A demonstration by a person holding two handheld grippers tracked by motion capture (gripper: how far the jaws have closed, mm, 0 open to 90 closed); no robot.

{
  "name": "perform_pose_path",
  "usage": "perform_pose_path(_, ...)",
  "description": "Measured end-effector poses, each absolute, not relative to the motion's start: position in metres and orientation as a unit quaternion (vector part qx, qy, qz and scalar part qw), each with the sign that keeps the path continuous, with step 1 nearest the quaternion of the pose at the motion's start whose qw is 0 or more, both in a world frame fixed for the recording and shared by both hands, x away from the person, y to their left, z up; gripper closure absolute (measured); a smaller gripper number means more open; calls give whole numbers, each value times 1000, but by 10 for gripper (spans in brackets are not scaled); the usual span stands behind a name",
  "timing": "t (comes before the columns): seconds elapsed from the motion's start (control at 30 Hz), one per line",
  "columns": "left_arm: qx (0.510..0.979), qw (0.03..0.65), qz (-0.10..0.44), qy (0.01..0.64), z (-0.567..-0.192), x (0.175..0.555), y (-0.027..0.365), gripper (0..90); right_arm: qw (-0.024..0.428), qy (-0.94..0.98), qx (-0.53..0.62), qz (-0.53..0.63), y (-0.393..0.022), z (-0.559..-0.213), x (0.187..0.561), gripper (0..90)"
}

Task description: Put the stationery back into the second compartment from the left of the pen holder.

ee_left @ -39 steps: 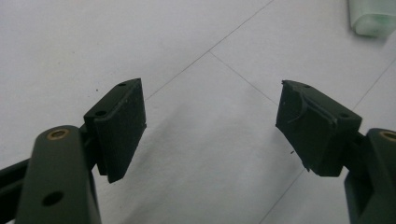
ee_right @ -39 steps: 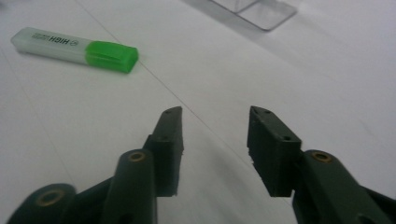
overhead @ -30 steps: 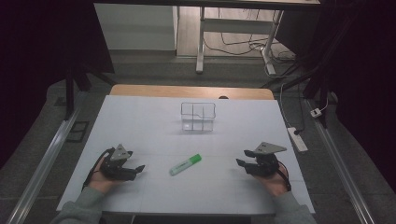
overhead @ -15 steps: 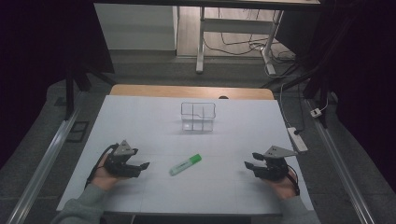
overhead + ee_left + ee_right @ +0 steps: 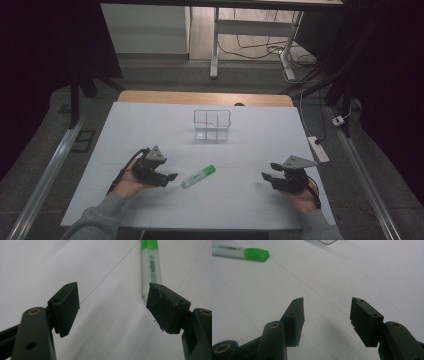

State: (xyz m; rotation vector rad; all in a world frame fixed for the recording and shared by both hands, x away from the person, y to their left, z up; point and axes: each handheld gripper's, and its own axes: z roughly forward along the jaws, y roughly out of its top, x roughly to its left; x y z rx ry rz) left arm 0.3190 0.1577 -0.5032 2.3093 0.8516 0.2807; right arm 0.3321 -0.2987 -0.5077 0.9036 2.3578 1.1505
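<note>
A person's left gripper (image 5: 167, 178), its black jaws spread wide and holding nothing, sits just at 9 o'clock of a green-capped, pale-barrelled plastic highlighter pen (image 5: 198, 176) lying flat near the front middle of the white table sheet (image 5: 250, 145), apparently lined up to pick the pen by its barrel end. The right gripper (image 5: 268, 179), jaws also parted and empty, rests well off at the pen's 3 o'clock, seemingly waiting its turn. A clear, partitioned plastic organiser box (image 5: 212, 124) stands at 12 o'clock, the likely destination, in a dark room with desk legs and cables on the floor behind.
</note>
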Motion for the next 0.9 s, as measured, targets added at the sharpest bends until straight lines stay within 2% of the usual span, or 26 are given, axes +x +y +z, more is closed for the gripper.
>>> perform_pose_path(0.9, 919, 282, 49, 272, -501, 361, 71, 266, 182, 841, 317, 398, -297, -510, 333, 447)
